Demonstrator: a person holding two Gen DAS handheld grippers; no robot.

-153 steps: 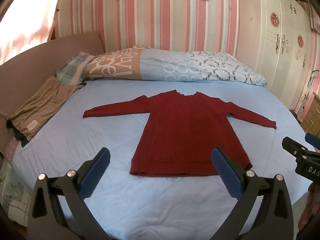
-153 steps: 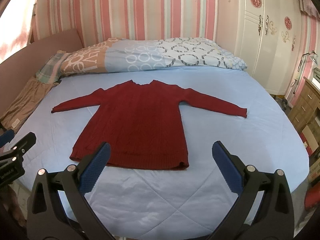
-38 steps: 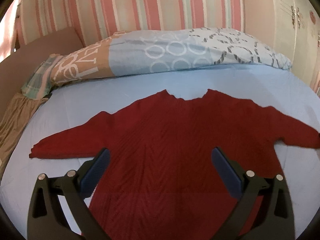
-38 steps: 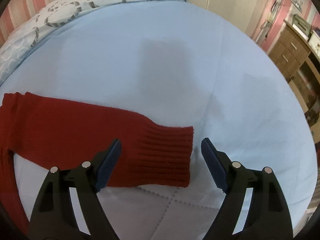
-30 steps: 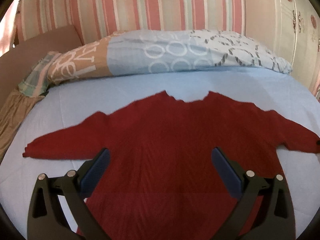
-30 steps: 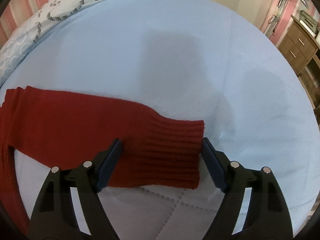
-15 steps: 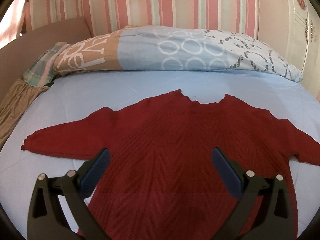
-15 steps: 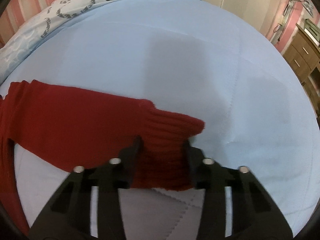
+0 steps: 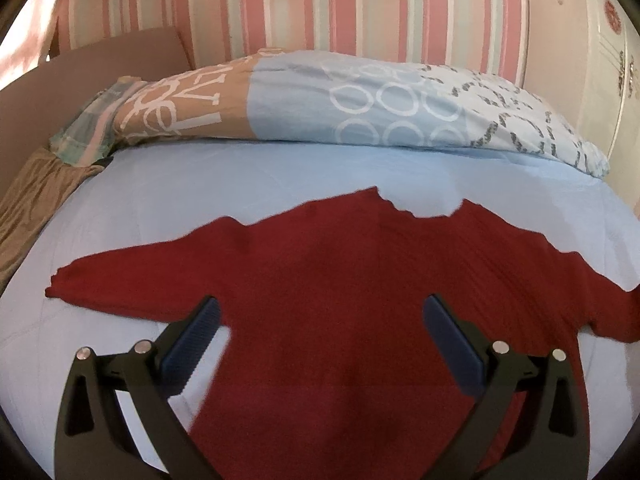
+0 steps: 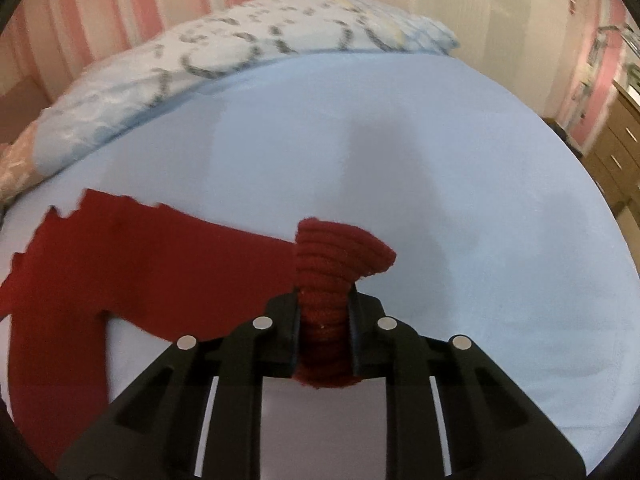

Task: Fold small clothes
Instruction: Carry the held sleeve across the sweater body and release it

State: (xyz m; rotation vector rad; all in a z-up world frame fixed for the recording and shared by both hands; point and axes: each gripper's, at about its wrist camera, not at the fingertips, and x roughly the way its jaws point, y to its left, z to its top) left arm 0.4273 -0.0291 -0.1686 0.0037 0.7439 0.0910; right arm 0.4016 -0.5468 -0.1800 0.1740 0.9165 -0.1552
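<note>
A dark red knitted sweater [image 9: 360,280] lies flat on the light blue bed sheet [image 9: 200,184], neck toward the pillows, sleeves spread. My left gripper [image 9: 320,336] is open and empty, hovering over the sweater's body below the left sleeve [image 9: 132,276]. My right gripper [image 10: 324,312] is shut on the ribbed cuff [image 10: 336,256] of the right sleeve [image 10: 160,256] and holds it lifted off the sheet [image 10: 440,160], bunched between the fingers.
A long patterned pillow [image 9: 360,100] lies along the head of the bed. A tan garment [image 9: 32,192] lies at the left edge. A wooden dresser [image 10: 616,148] stands to the right of the bed. A striped wall [image 9: 320,8] rises behind.
My right gripper closed on the sleeve cuff and lifted it off the sheet. My left gripper drifted slightly over the sweater and stayed open.
</note>
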